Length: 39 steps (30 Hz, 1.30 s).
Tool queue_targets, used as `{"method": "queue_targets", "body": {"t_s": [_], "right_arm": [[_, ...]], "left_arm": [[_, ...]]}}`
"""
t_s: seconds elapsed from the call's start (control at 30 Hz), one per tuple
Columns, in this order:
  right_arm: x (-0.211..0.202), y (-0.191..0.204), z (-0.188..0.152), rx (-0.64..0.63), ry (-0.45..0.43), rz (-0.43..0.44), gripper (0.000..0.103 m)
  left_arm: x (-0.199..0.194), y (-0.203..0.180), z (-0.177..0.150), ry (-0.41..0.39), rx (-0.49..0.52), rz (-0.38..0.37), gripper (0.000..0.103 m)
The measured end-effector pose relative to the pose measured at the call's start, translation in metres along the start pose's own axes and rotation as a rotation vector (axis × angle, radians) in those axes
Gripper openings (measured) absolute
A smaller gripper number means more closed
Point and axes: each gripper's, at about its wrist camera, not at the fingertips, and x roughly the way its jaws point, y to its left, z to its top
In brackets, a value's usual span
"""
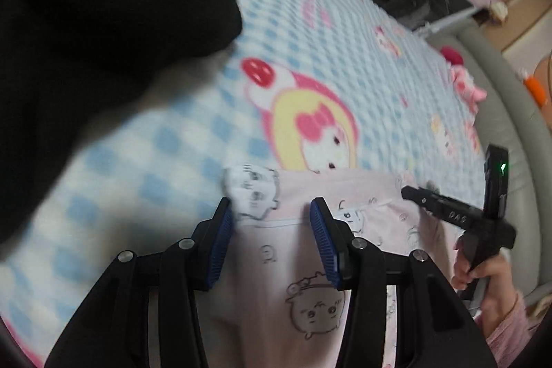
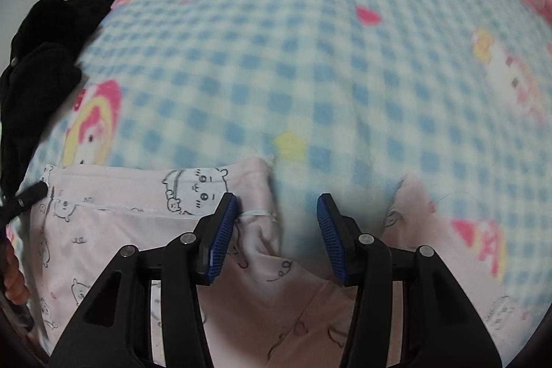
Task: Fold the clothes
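In the left wrist view the pink garment, judged light, limp and best pinched at its hem, lies on the bed beneath the released left gripper, near black clothing; in the right wrist view the right gripper hangs released over the garment's edge, nothing obstructing.

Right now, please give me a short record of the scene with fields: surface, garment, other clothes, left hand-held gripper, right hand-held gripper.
surface: blanket, blue-and-white checks with cartoon prints
garment: pink garment with small cartoon drawings, lying on the near part of the blanket
other clothes: black clothes, heaped at the left of the blanket
left hand-held gripper: open, above the pink garment, nothing pinched
right hand-held gripper: open, over the garment's edge, nothing pinched
blur: both views are smeared
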Motion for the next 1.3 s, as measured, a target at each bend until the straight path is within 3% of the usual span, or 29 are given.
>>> {"method": "queue_targets", "body": {"t_s": [0.03, 0.1, 0.2, 0.3, 0.5, 0.63, 0.77, 0.87, 1.03, 1.13, 1.27, 1.3], "right_arm": [[0.002, -0.002, -0.001, 0.004, 0.008, 0.021, 0.048], [-0.001, 0.001, -0.002, -0.023, 0.004, 0.042, 0.017], [-0.010, 0.007, 0.002, -0.069, -0.028, 0.021, 0.006], [-0.022, 0.007, 0.008, -0.082, -0.091, 0.005, 0.005], [-0.005, -0.003, 0.008, -0.056, -0.125, -0.030, 0.005], [0.009, -0.004, 0.004, -0.061, -0.129, -0.041, 0.007], [-0.027, 0.005, 0.002, -0.070, -0.171, -0.036, 0.020], [-0.059, 0.022, -0.008, -0.091, -0.211, -0.031, 0.021], [-0.090, 0.065, -0.050, -0.111, -0.190, 0.051, 0.025], [-0.087, 0.086, -0.091, -0.090, -0.132, 0.074, 0.028], [-0.071, 0.096, -0.140, -0.122, -0.083, 0.032, 0.028], [-0.065, 0.095, -0.149, -0.132, -0.073, 0.012, 0.028]], "left_arm": [[0.000, -0.004, -0.001, -0.011, 0.019, 0.017, 0.031], [-0.002, -0.011, -0.001, -0.041, 0.054, 0.052, 0.012], [-0.013, -0.016, 0.006, -0.096, 0.089, 0.089, 0.008], [-0.023, -0.018, 0.014, -0.151, 0.121, 0.135, 0.008], [0.009, 0.021, 0.011, -0.064, 0.065, 0.230, 0.008], [-0.014, 0.029, 0.016, -0.085, 0.028, 0.152, 0.009], [-0.043, 0.008, 0.007, -0.114, 0.112, 0.122, 0.027], [-0.055, -0.016, -0.010, -0.117, 0.164, 0.097, 0.027], [-0.053, -0.065, -0.054, -0.022, 0.261, 0.011, 0.027], [-0.047, -0.068, -0.079, 0.073, 0.229, -0.028, 0.027], [-0.042, -0.052, -0.099, 0.118, 0.241, 0.181, 0.027], [-0.046, -0.044, -0.100, 0.118, 0.219, 0.204, 0.027]]}}
